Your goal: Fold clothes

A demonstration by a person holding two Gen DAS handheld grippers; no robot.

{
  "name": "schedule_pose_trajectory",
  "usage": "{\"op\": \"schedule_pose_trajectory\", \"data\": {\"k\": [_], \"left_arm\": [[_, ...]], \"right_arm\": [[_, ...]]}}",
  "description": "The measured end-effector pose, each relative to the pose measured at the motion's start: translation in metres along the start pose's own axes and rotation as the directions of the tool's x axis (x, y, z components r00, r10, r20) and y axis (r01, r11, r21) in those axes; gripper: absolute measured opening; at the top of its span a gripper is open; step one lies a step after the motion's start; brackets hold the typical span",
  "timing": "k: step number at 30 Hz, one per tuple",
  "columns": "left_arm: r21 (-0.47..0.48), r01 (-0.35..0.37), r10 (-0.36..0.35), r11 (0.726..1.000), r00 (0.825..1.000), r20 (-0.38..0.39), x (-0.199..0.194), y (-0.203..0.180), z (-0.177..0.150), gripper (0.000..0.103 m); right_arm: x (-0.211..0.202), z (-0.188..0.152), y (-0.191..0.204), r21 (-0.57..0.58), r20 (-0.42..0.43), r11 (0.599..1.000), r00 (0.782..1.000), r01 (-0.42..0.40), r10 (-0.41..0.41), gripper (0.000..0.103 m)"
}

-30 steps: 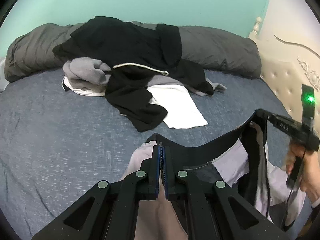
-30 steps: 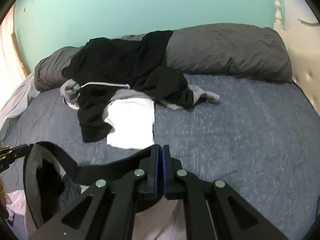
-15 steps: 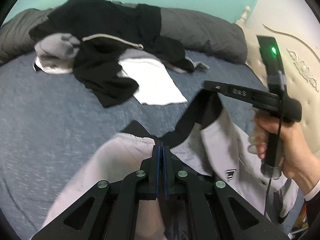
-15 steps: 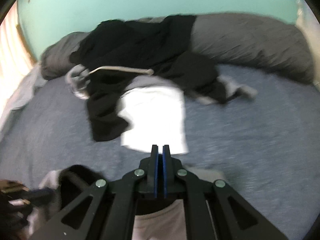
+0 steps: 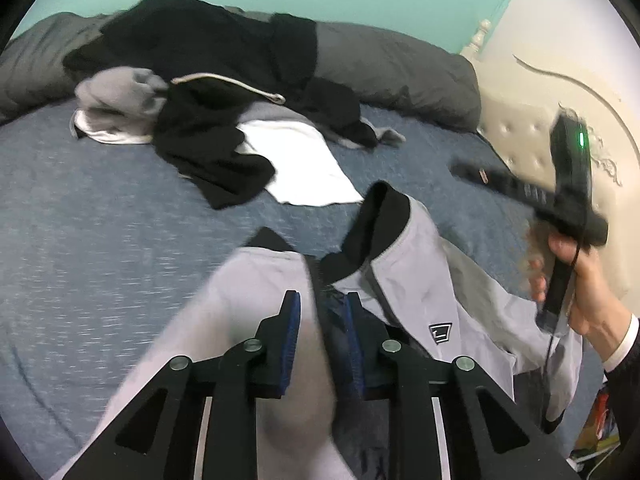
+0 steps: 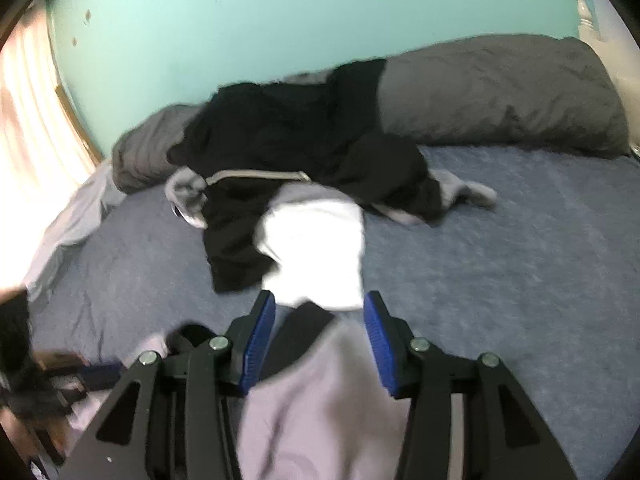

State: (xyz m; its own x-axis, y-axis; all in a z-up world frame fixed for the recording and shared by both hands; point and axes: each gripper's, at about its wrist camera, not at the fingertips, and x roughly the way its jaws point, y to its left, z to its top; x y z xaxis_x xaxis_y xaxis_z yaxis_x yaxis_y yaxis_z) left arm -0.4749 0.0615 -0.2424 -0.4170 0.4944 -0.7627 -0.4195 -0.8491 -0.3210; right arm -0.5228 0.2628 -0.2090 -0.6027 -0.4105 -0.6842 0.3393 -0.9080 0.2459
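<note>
Lying rumpled across the near edge of the bed, the pale grey jacket spreads its smooth, slightly shiny fabric under both grippers, its black ribbed collar standing up in a soft fold and a small square logo patch showing on the chest. The left gripper has its blue-padded jaws parted, with jacket cloth lying between them but not pinched. The right gripper is also spread wide over the garment's black band and grey cloth, holding nothing; in the left wrist view it appears blurred, held in the person's right hand near the cream tufted headboard. Beyond the jacket the speckled blue sheet stretches bare to the left and to the far right, giving broad flat room. Farther back sits a heap of clothes: matte black garments, a soft grey piece, a pale drawstring, and a flat white shirt whose near edge lies just beyond the jacket collar. A long, wrinkled dark grey pillow lines the teal wall.
</note>
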Motion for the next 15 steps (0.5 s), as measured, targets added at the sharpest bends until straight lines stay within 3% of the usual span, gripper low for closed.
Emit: {"op": "schedule_pose_trajectory", "data": {"k": [6,12,15], "left_arm": [[-0.045,-0.066,0.066,0.997,0.998,-0.006,-0.019,0.033,-0.008,0.025],[-0.060,-0.140,0.137,0.988,0.989,-0.049,-0.016,0.068,-0.025,0.025],[-0.061,-0.159,0.155,0.985,0.986,-0.063,-0.016,0.083,-0.029,0.025]], "right_arm": [[-0.007,-0.051,-0.006,0.027,-0.086,0.999,0.995,-0.041,0.043,0.047],[0.002,-0.086,0.028,0.050,-0.128,0.989,0.982,-0.136,0.141,0.047],[0.008,-0.091,0.056,-0.023,-0.152,0.993,0.982,-0.117,0.112,0.048]]}}
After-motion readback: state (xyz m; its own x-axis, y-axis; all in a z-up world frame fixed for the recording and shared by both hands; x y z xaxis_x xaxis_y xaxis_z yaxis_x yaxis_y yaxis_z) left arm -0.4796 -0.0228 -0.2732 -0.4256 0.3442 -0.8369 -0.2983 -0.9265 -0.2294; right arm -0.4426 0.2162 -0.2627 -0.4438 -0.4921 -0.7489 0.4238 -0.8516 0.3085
